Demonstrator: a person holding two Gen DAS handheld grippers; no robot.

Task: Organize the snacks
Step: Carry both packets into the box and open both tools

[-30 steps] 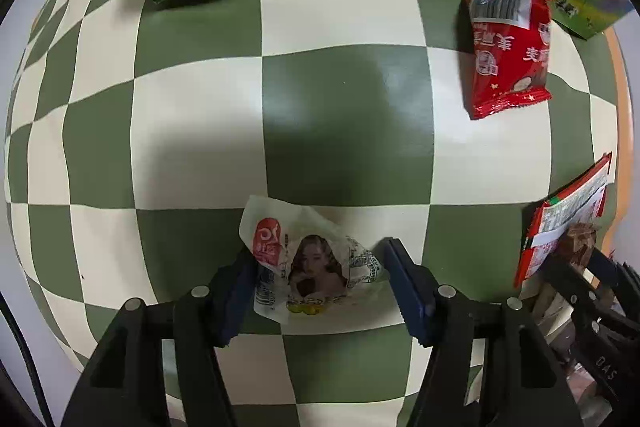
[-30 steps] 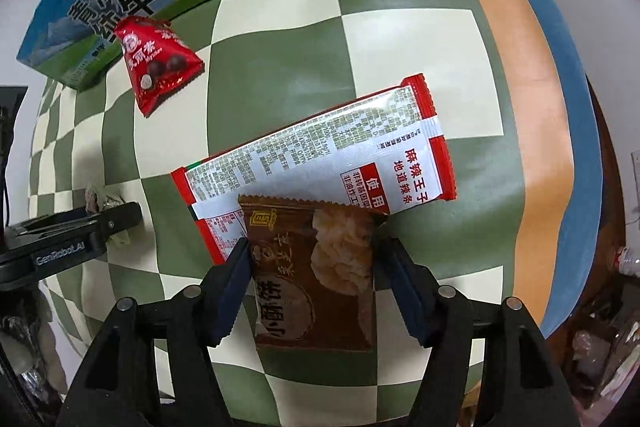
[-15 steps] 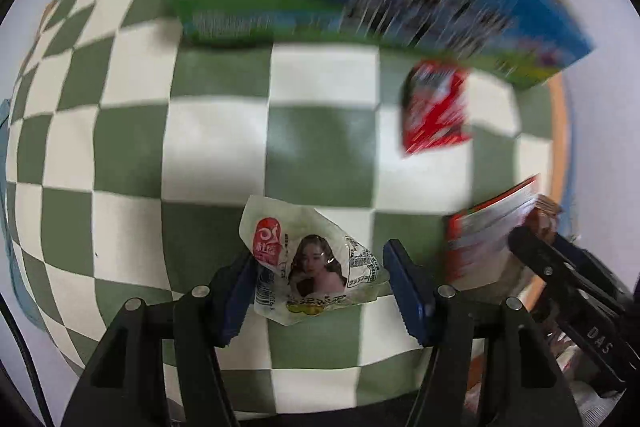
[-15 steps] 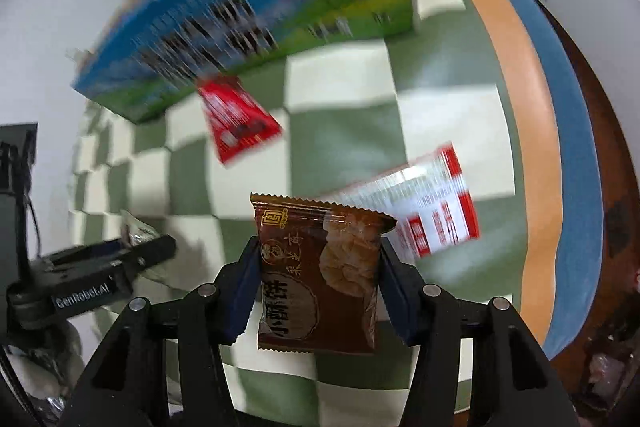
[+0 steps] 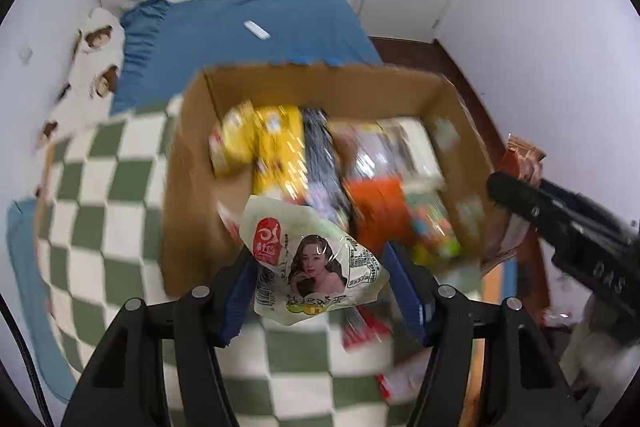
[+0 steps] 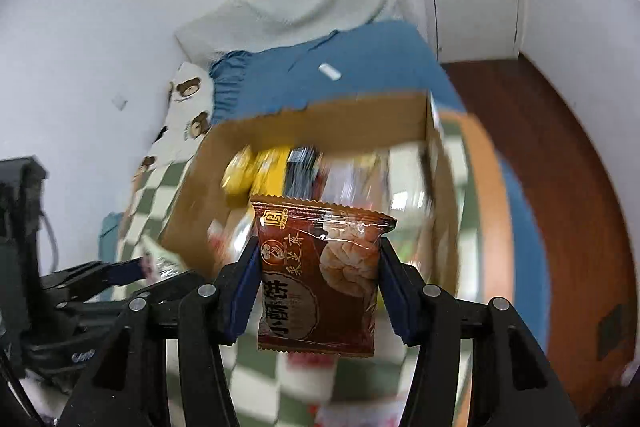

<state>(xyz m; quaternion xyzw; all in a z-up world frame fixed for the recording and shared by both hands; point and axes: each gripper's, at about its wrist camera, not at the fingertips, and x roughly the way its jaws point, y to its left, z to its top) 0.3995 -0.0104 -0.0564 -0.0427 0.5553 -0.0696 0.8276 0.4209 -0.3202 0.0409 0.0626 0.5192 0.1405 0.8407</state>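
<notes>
I'm holding a pale snack pouch [image 5: 316, 263] in my left gripper [image 5: 320, 279], its blue fingers [image 5: 240, 287] clamped on both sides. My right gripper [image 6: 316, 275] is gripping a brown pastry packet [image 6: 320, 275] upright, its fingers [image 6: 394, 287] pressing its edges. Both are hanging in the air over the checkered cloth [image 5: 112, 195], just at the near edge of the open cardboard box [image 5: 188, 187], where blurred snacks [image 5: 276, 143] are lying inside.
</notes>
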